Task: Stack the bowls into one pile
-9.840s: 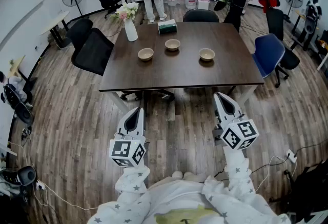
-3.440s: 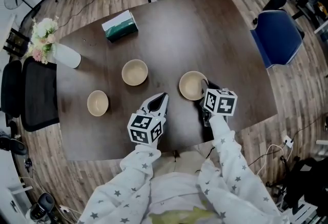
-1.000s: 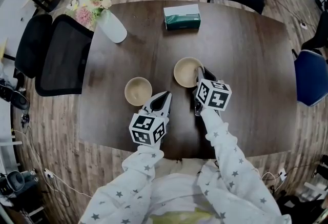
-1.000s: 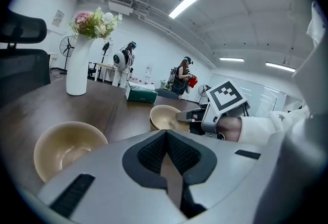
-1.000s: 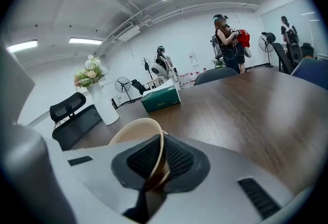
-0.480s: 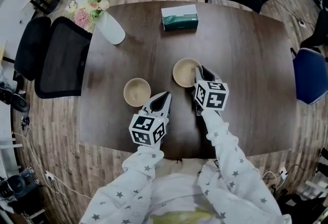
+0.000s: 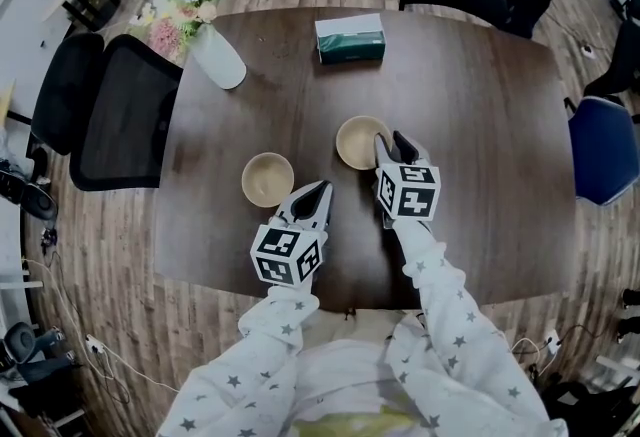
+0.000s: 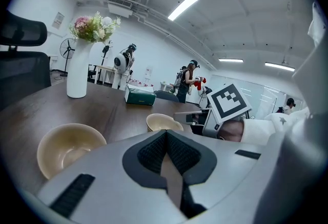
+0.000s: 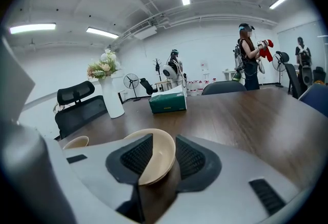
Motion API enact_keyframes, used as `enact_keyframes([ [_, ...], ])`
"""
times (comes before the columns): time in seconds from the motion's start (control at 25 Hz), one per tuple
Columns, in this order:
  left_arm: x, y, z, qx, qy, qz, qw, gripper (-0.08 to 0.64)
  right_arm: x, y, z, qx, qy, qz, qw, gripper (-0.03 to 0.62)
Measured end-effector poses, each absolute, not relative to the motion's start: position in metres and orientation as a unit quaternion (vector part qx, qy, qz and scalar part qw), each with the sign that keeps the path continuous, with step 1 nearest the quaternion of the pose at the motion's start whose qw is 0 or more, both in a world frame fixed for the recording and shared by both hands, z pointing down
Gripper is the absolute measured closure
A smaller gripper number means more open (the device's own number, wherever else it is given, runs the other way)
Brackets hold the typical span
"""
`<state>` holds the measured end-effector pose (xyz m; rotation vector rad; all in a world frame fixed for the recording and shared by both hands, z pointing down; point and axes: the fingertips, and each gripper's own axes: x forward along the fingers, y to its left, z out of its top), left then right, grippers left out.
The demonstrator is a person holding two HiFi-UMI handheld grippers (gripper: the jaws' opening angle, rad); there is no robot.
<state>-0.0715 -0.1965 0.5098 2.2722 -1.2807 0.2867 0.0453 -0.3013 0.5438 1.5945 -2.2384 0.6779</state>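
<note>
Where the bowls stand: on the dark table (image 7: pixel 480 105), in two spots. The left bowl (image 7: pixel 268 179) sits alone, and the right bowl (image 7: pixel 358 142) sits apart from it, nearer the table's middle.
Jaws of the right gripper (image 7: pixel 391 140): apart, having just been opening. The right bowl's near rim stands between them, and the pads are not clamped on it.
Jaws of the left gripper (image 7: pixel 320 189): closed tip to tip, with nothing between them. The tip lies just beside the left bowl and does not touch it.
Head view alone: shows both grippers at once with their marker cubes (image 7: pixel 408 192), the starred sleeves (image 7: pixel 440 295), the whole tabletop, a black chair (image 7: pixel 120 110) at its left edge and a blue chair (image 7: pixel 605 150) at its right.
Right gripper view alone: shows the bowl's wall running between the ribbed pads, close to the left pad with a gap to the right one. The left bowl is only a sliver at the far left.
Left gripper view alone: shows the pads meeting and the hollow of the left bowl low on the left. The other gripper's marker cube shows just right of the right bowl.
Beyond the bowls: a green tissue box (image 7: pixel 350 37) lies toward the far edge, and a white vase (image 7: pixel 218 55) of flowers stands at the far left corner.
Both gripper views: show people (image 9: pixel 248 56) standing in the room behind.
Unsettled: no view shows whether the right bowl is single or nested.
</note>
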Motion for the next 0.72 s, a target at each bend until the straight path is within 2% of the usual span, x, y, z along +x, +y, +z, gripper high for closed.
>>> enact_keyframes([
  [0.16, -0.078, -0.193, 0.505, 0.833, -0.483, 0.101, 0.252, 0.535, 0.048, -0.292, 0.541, 0.554, -0.783, 0.238, 0.155, 0.471],
  [0.48, -0.090, -0.183, 0.499, 0.822, -0.506, 0.090, 0.246, 0.535, 0.042, -0.276, 0.528, 0.544, -0.799, 0.196, 0.166, 0.540],
  [0.72, -0.099, -0.172, 0.495, 0.814, -0.521, 0.083, 0.243, 0.535, 0.028, -0.267, 0.523, 0.526, -0.813, 0.191, 0.162, 0.551],
])
